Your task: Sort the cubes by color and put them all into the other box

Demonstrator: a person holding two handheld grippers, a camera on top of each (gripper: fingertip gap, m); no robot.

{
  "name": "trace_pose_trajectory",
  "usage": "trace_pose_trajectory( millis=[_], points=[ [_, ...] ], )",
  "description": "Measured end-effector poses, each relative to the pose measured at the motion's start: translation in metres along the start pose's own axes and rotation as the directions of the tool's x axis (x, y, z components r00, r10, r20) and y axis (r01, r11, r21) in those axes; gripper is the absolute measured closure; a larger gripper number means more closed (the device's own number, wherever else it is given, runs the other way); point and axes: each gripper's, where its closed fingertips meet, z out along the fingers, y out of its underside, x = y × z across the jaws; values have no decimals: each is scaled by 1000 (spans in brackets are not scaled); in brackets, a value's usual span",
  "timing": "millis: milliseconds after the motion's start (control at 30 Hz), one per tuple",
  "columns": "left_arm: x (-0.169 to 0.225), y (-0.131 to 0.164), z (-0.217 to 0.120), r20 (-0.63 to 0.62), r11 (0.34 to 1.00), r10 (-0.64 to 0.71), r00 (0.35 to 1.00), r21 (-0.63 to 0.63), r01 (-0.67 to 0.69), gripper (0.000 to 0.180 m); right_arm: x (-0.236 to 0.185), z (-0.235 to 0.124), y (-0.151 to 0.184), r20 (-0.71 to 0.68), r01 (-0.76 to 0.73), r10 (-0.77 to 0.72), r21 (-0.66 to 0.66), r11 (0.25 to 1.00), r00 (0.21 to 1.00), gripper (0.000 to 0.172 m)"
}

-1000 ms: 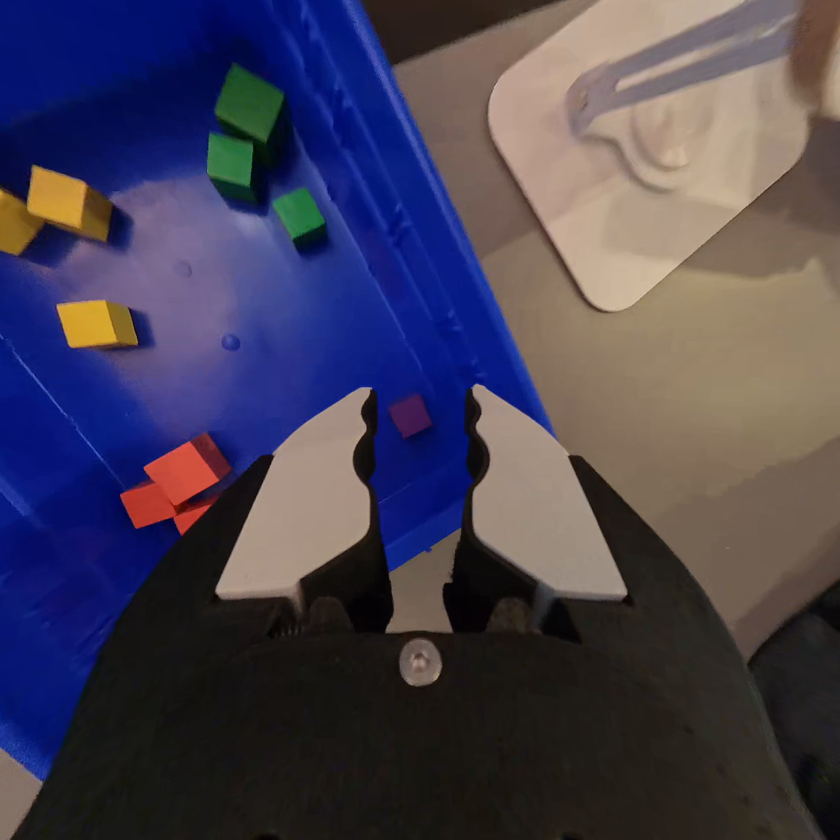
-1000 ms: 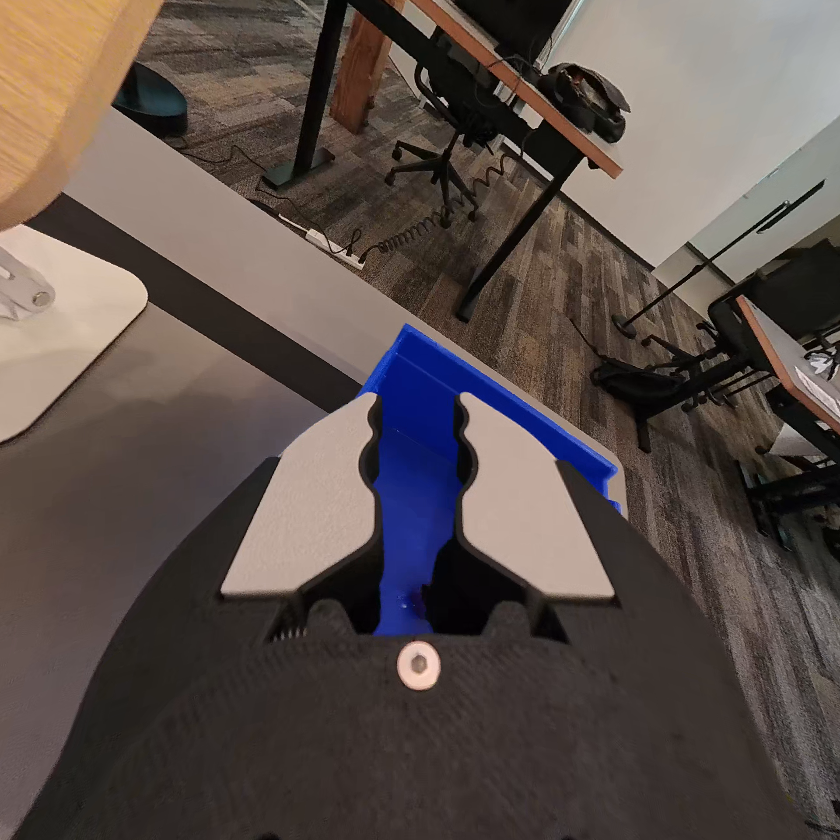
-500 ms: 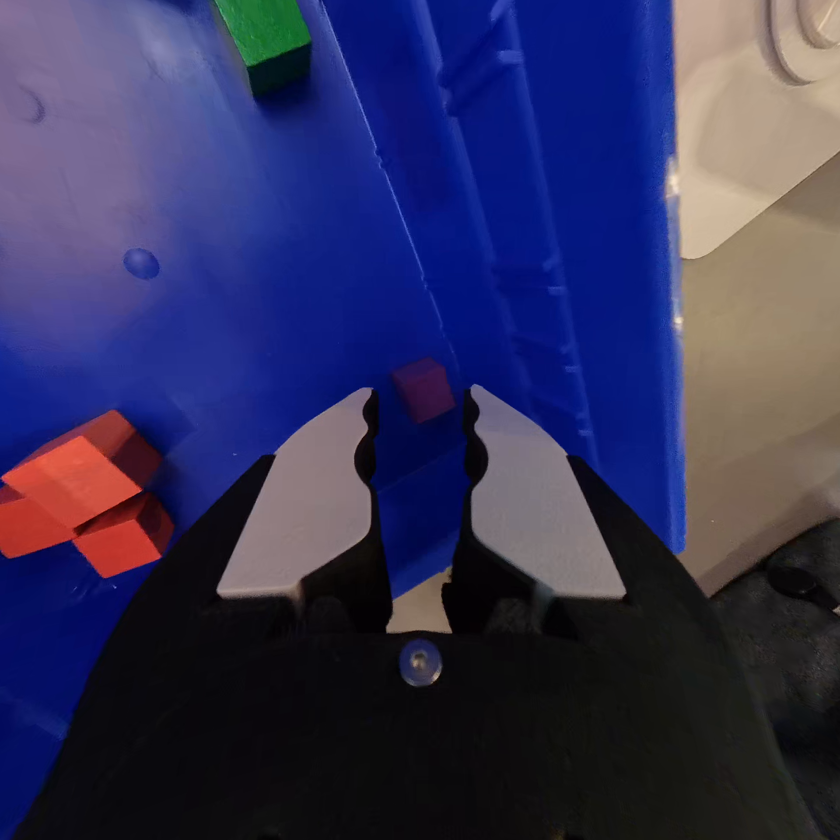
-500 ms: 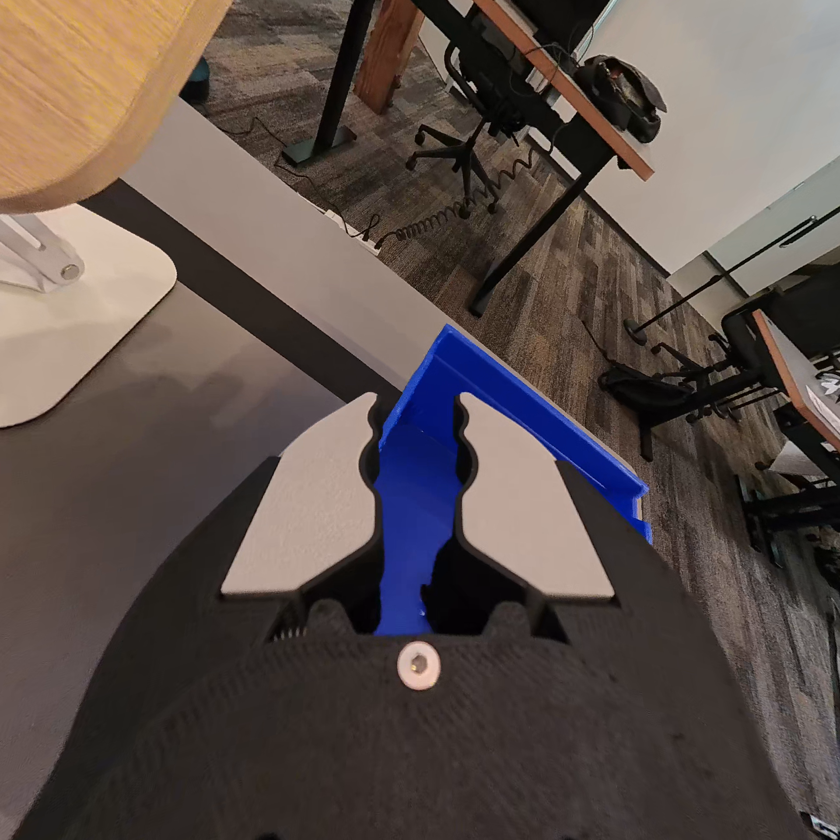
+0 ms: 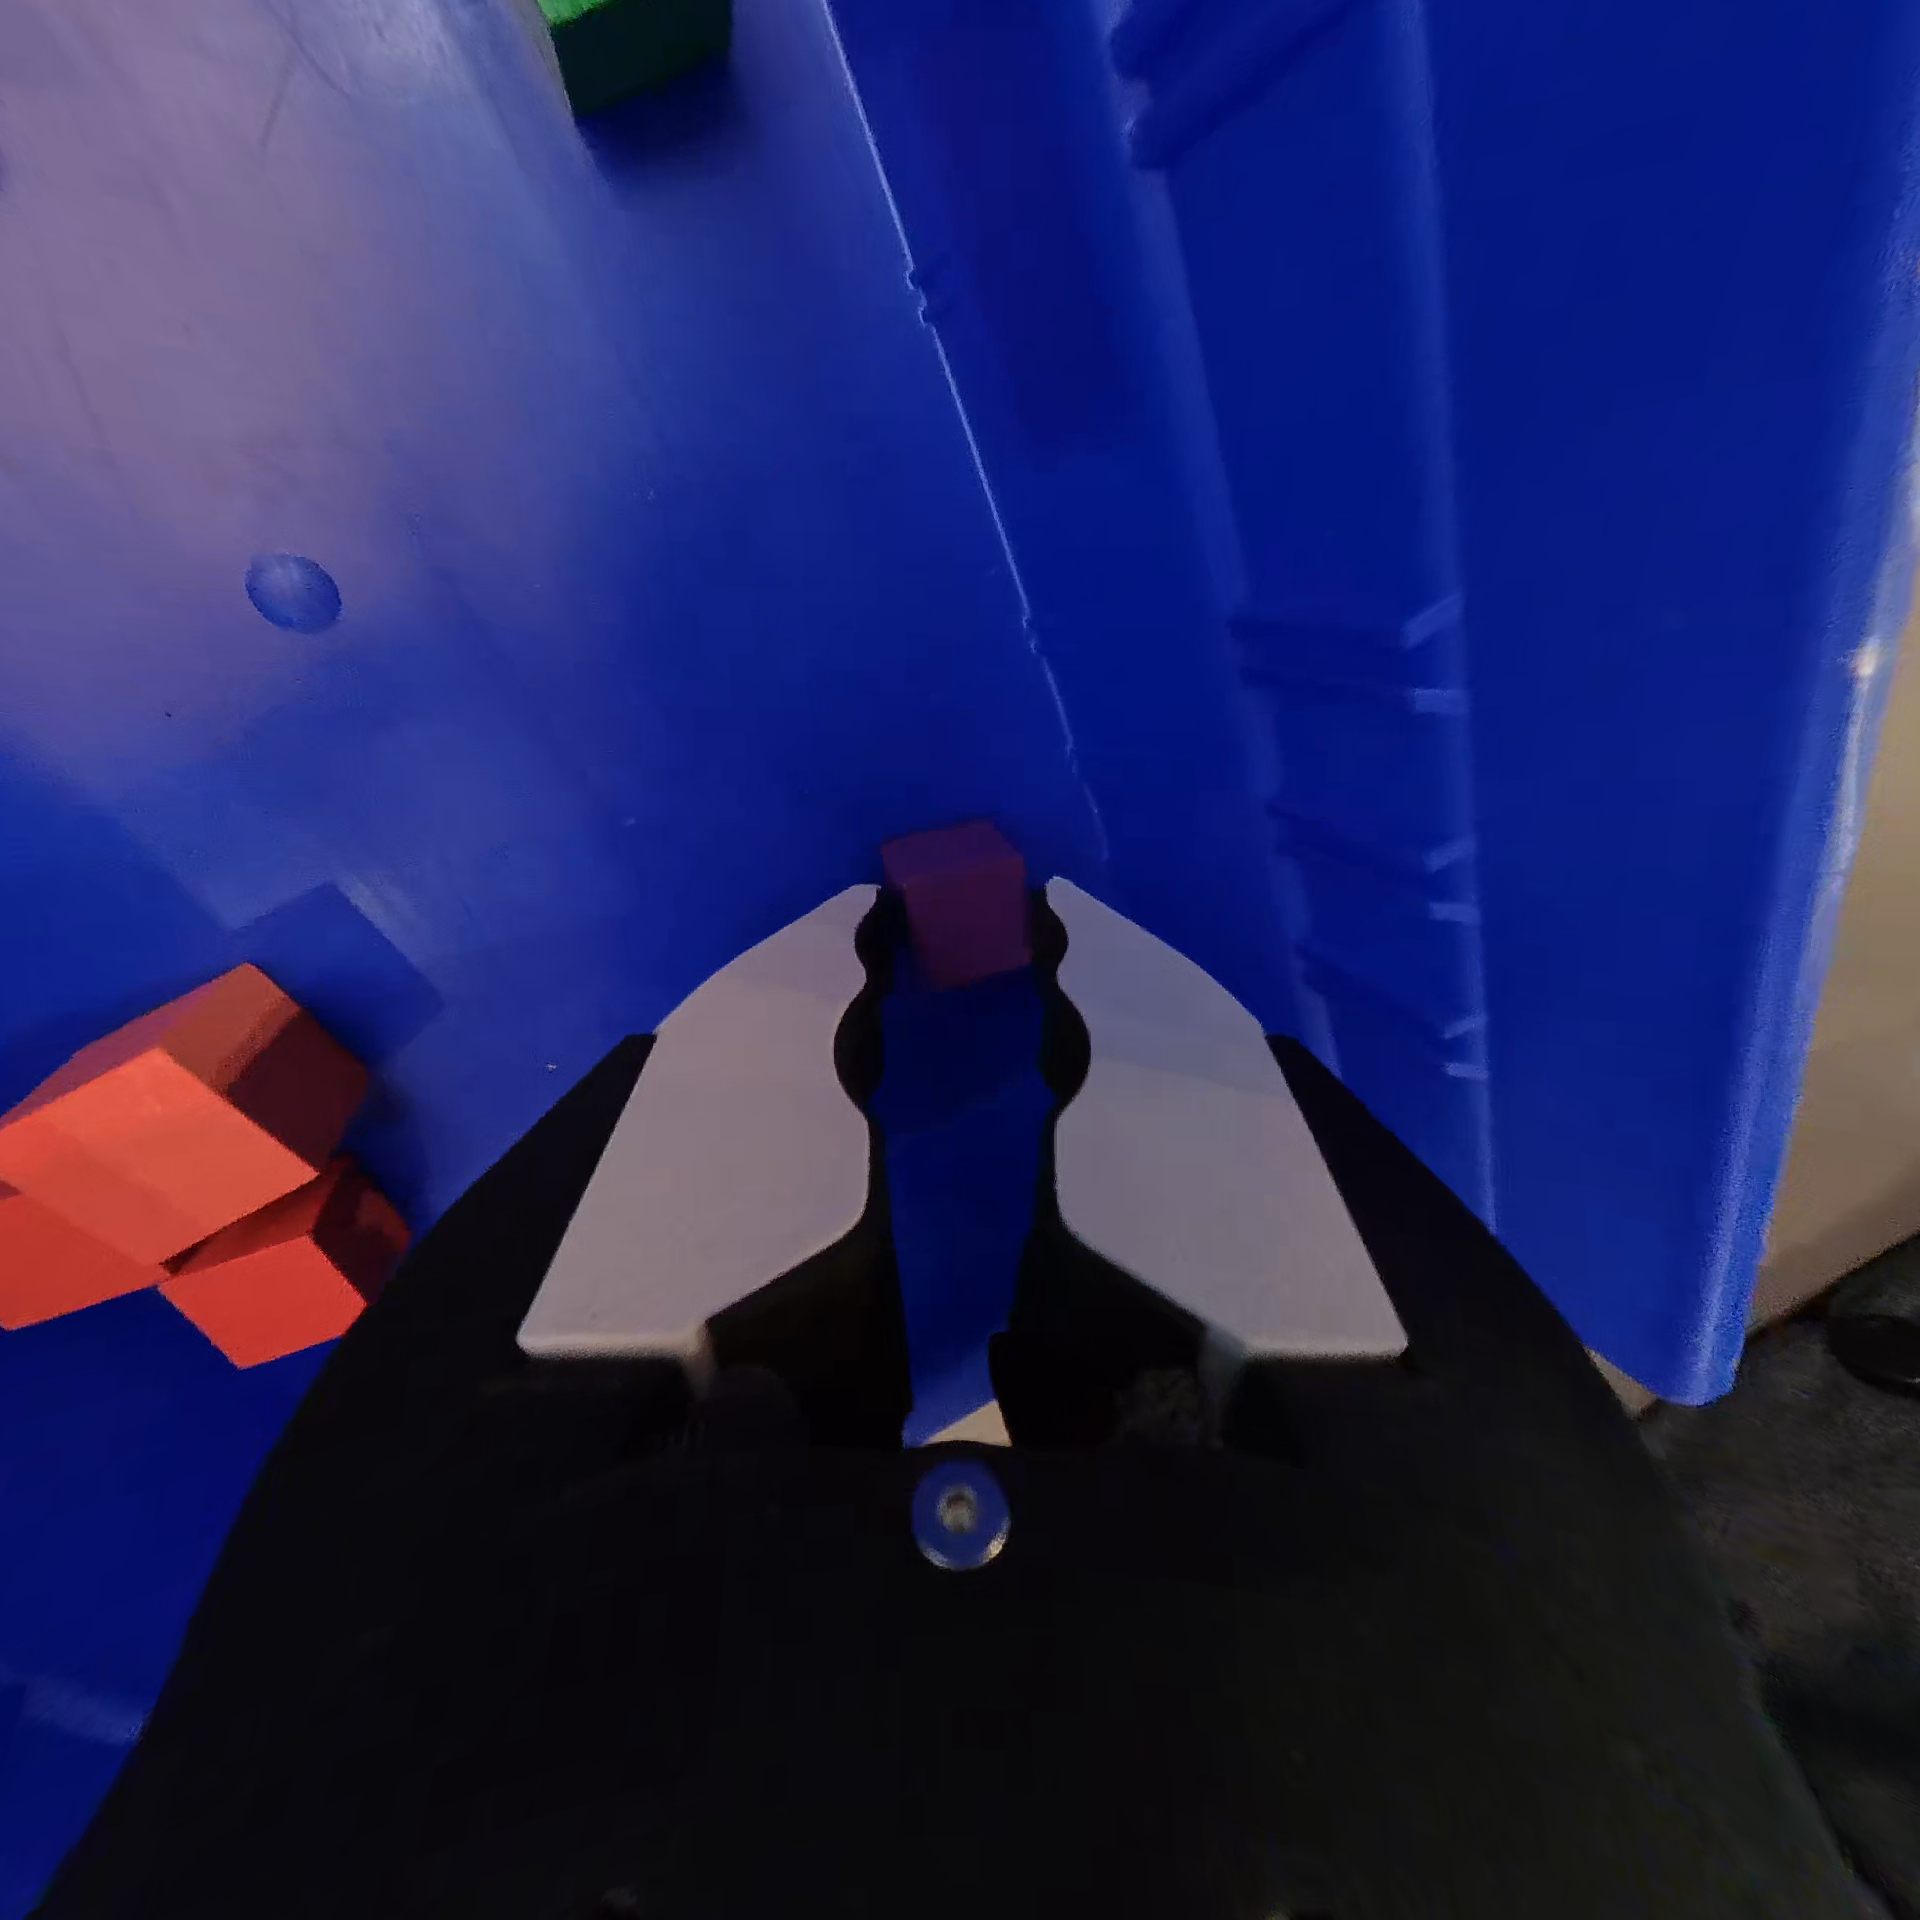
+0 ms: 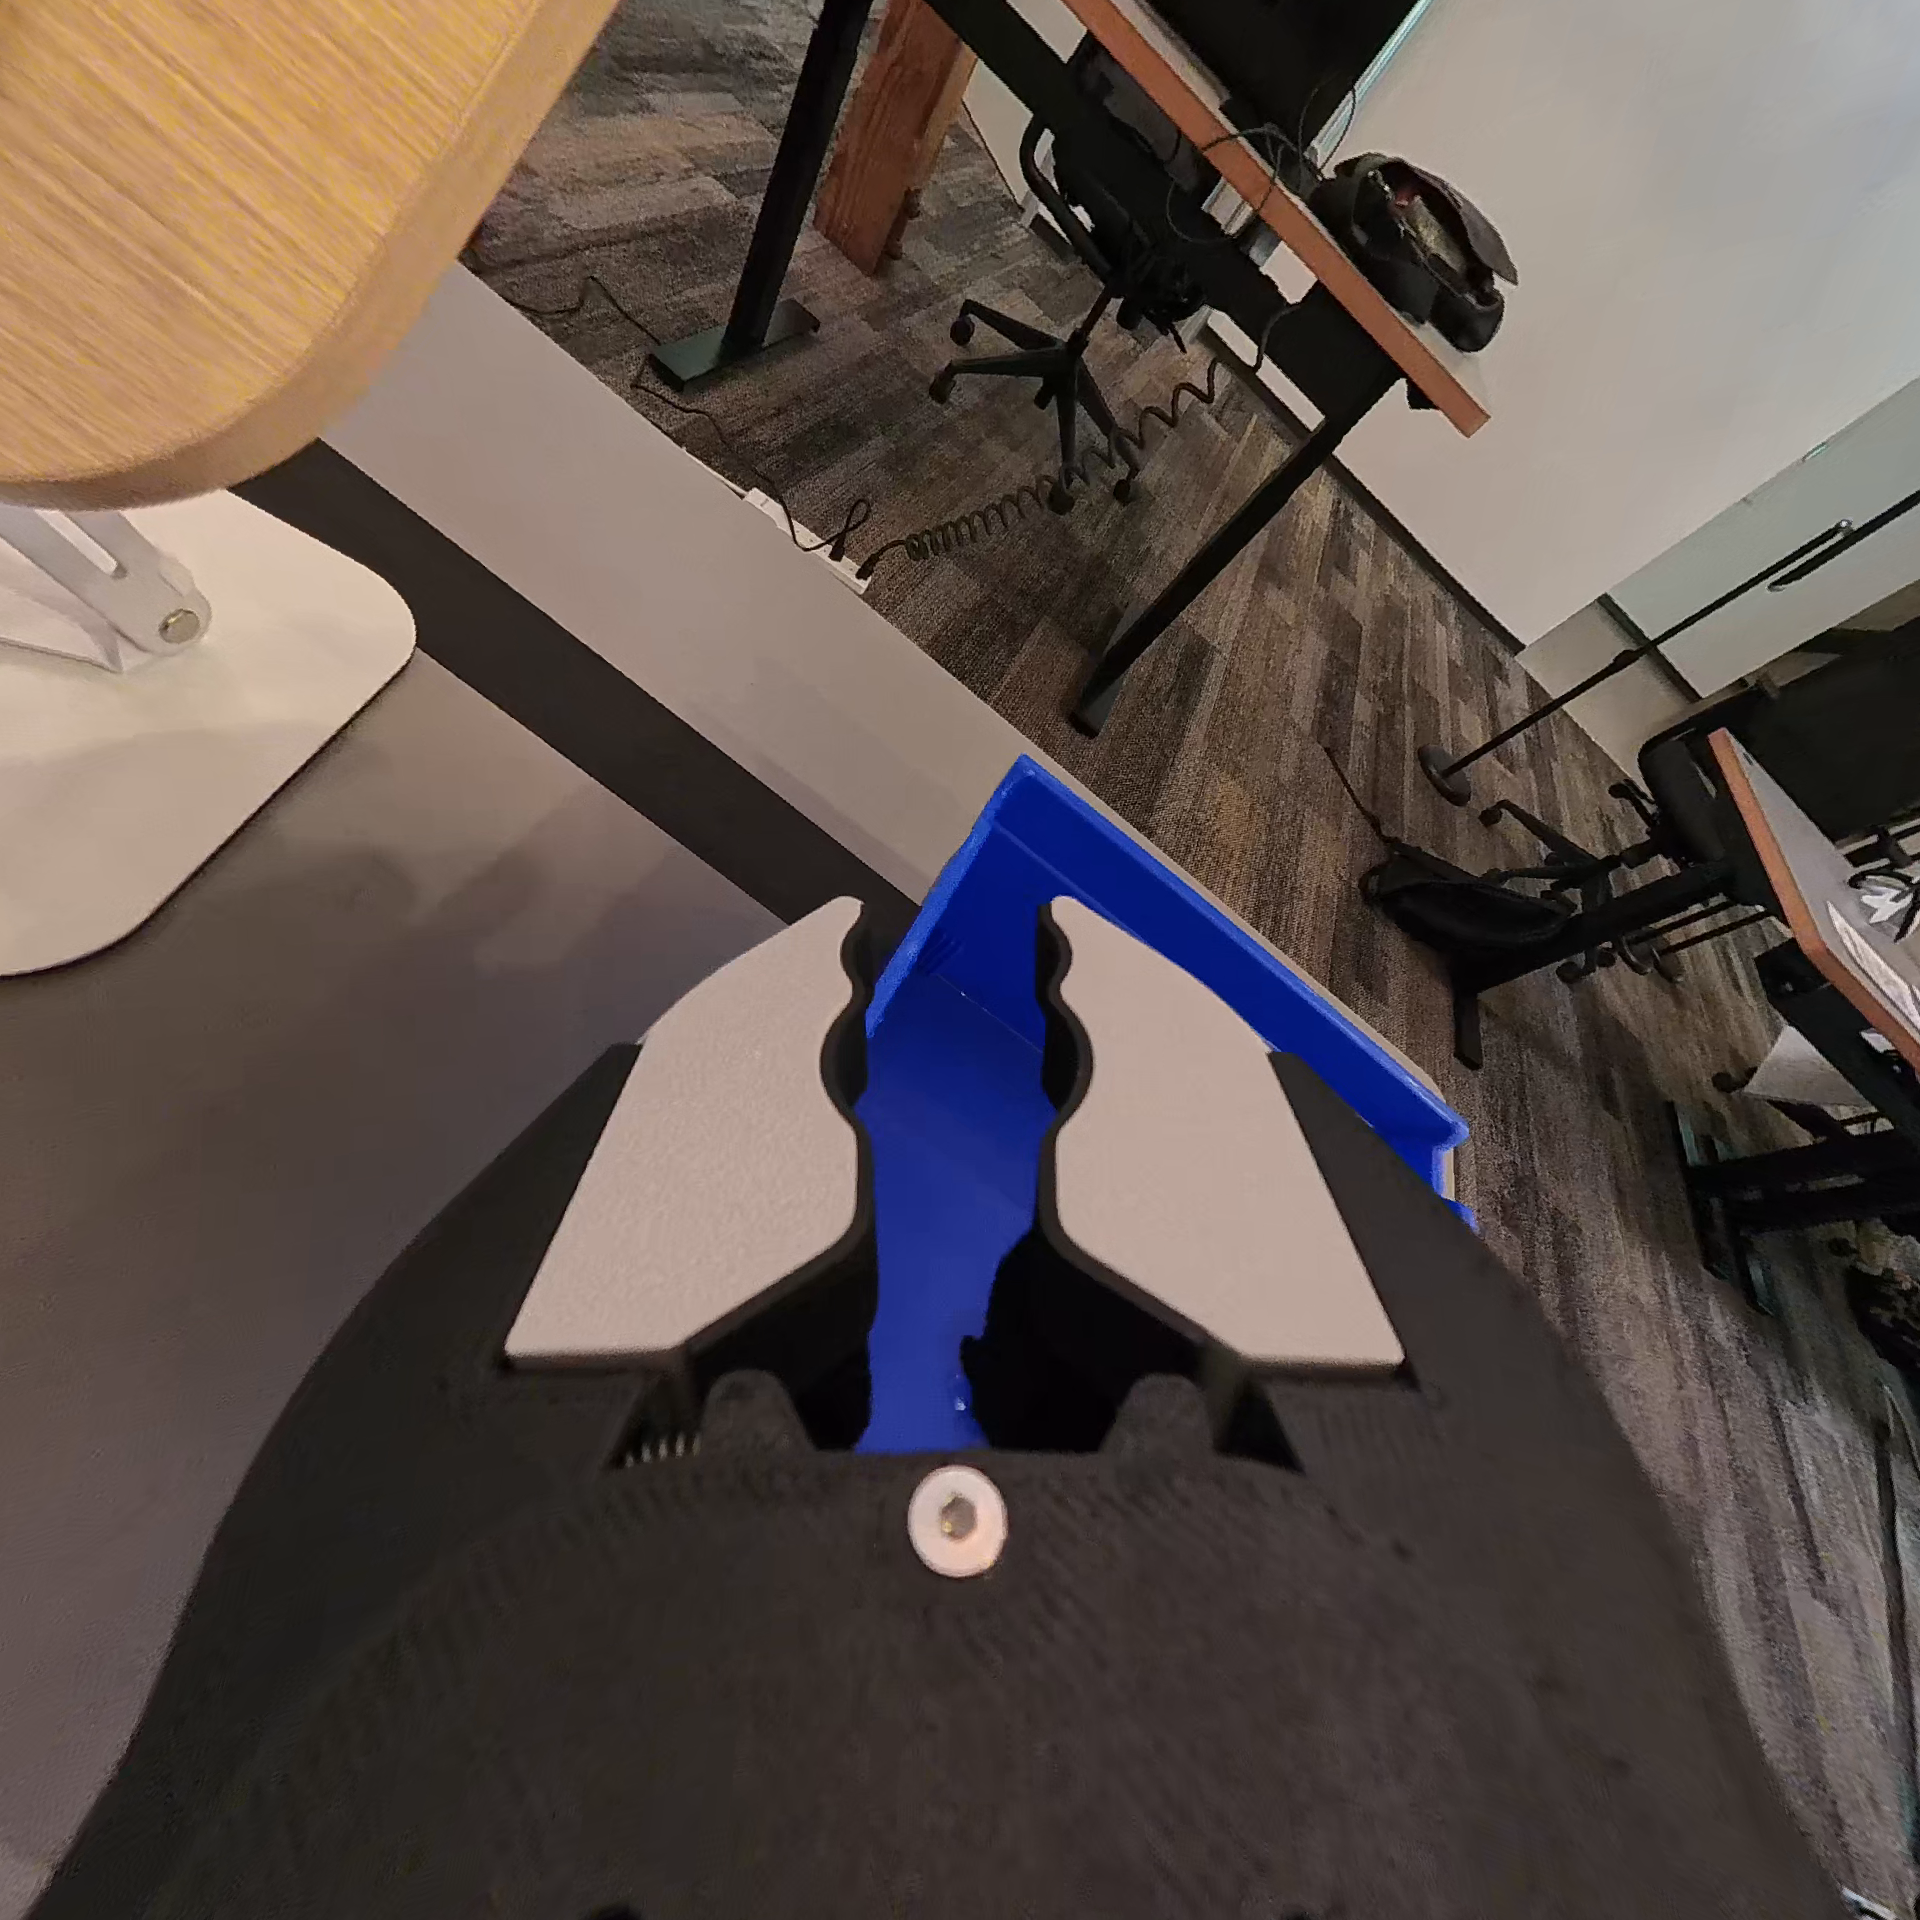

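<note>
At frame centre, a purple cube [image 5: 961, 909] is being pinched by the left tongs [image 5: 956, 925] inside a blue box [image 5: 623, 520]; the right tongs [image 6: 951, 935] are being held spread.

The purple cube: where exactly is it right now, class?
In the left wrist view, the purple cube sits on the blue box floor between the left gripper fingertips, near the right wall.

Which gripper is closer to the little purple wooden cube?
Left. The left gripper has its jaws on either side of the little purple wooden cube inside the blue plastic box. The right gripper hangs over another blue box, no cube near.
</note>
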Motion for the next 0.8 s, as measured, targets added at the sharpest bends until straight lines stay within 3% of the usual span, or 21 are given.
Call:
trace_pose_trajectory(
  millis=[200, 467, 633, 800],
  points=[
    [-9, -8, -17, 41, 996, -8, 999, 87, 4, 157, -2, -6, -11, -11, 35, -35, 33, 999, 999, 142],
    [15, -24, -106, 66, 911, 46, 997, 406, -69, 158, -26, -36, -69, -30, 160, -158, 222, 962, 987, 141],
    [94, -35, -163, -1, 764, 271, 962, 609, -215, 158, -85, -72, -126, 39, 218, -261, 440, 871, 964, 138],
    [205, -41, -180, -151, 611, 591, 793, 726, -317, 158, -164, -108, -164, 90, 270, -406, 617, 739, 909, 134]
  ],
)
